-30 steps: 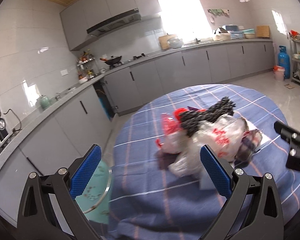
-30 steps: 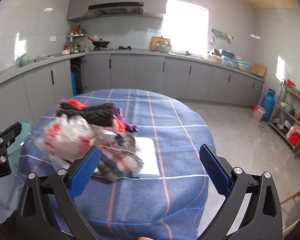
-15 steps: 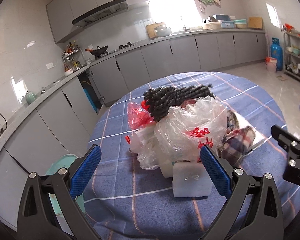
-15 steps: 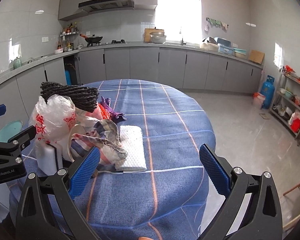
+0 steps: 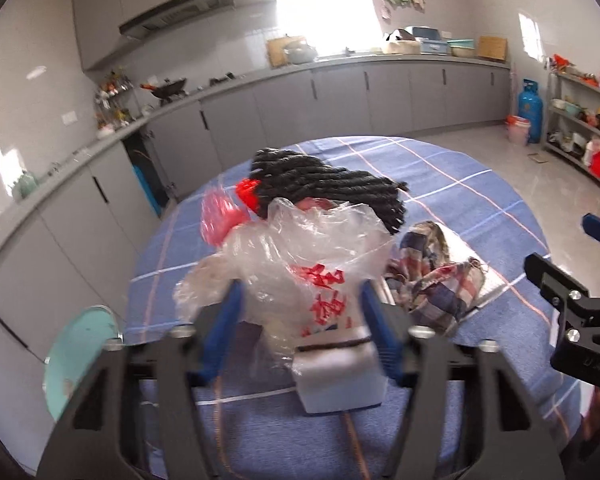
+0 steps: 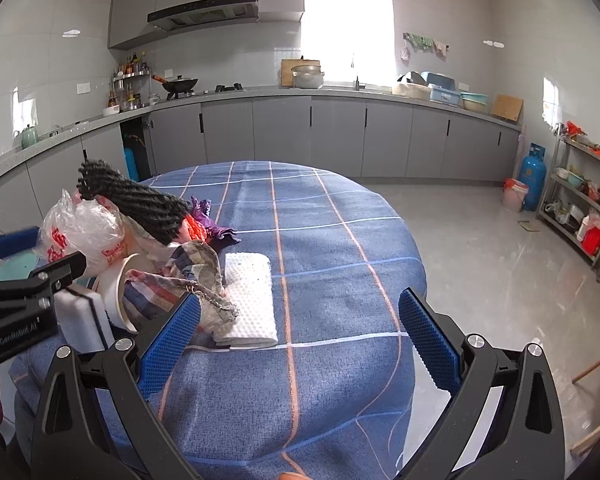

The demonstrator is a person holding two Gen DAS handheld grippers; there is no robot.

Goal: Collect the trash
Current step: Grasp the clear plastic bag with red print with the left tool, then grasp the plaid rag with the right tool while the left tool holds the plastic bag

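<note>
Clear plastic bag (image 5: 300,264) sits between my left gripper (image 5: 300,320) jaws, half closed, just closing; I squeeze gently, right gripper (image 6: 298,336) wide open, empty.

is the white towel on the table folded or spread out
Folded: the white towel lies as a compact rectangle with stacked layers along its near edge, on the blue checked tablecloth.

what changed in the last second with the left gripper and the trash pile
The left gripper moved in on the pile, and its jaws have just been closing around the clear plastic bag above the white sponge block; whether the pads press yet is unclear. The right gripper stayed open and empty; the pile stayed put.
</note>
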